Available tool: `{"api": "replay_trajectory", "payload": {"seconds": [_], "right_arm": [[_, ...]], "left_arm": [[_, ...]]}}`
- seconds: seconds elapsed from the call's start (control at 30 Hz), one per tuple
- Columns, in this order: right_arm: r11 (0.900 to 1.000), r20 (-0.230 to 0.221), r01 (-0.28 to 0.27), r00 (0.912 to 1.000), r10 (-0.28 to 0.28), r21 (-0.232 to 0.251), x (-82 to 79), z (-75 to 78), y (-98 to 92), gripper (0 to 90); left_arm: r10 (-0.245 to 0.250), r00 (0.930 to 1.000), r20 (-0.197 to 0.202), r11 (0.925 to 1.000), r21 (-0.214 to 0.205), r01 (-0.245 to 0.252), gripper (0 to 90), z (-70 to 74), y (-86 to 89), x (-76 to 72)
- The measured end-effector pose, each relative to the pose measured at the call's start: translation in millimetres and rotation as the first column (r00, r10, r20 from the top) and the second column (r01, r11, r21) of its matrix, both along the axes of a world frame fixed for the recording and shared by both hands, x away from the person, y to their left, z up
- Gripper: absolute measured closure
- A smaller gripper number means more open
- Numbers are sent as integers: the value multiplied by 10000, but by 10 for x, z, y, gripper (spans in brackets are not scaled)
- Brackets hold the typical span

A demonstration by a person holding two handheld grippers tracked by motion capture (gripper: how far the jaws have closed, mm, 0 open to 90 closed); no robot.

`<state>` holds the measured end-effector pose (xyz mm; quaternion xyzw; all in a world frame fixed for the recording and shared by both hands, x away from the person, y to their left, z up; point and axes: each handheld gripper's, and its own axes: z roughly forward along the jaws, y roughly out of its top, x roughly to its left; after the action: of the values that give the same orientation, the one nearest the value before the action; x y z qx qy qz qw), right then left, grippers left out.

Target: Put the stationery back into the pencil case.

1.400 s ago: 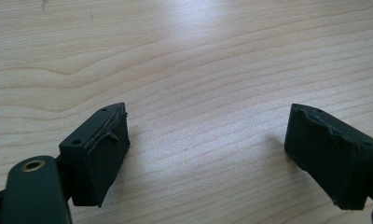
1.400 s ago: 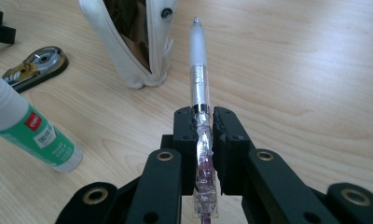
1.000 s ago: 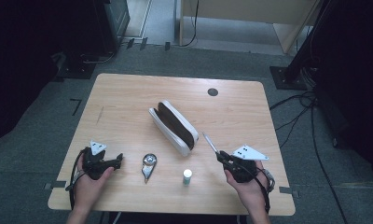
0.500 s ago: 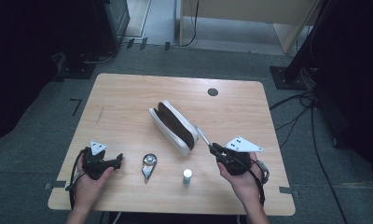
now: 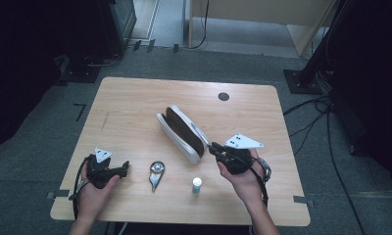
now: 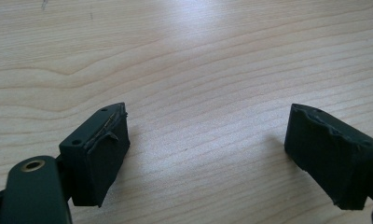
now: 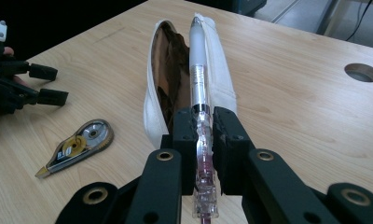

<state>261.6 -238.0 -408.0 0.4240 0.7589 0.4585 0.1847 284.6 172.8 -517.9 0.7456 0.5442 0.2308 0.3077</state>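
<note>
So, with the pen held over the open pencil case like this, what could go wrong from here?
1. The right tongs grip the pen near its rear end, so the long front part could swing or slip.
2. The white pencil case has a narrow opening; the tip may catch the rim and shove the case.
3. The left tongs stand open, apart from the case, so nothing steadies it.
</note>
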Motion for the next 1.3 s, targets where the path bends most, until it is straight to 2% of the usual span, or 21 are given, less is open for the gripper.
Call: {"api": "replay_trajectory", "payload": {"seconds": [0.53,0.83,1.3], "right_arm": [[9985,-175,-513,9985,511,-164,290,-8,297,803],[9981,-520,-615,9968,610,-82,442,-65,423,802],[9982,-789,-455,9960,423,-393,632,-195,533,802]], "left_arm": [[11,10000,3,10000,-12,-11,139,0,-1,0],[6,10000,7,10000,-3,-6,139,-1,-1,0],[7,10000,4,10000,-7,-7,139,0,-1,0]]}}
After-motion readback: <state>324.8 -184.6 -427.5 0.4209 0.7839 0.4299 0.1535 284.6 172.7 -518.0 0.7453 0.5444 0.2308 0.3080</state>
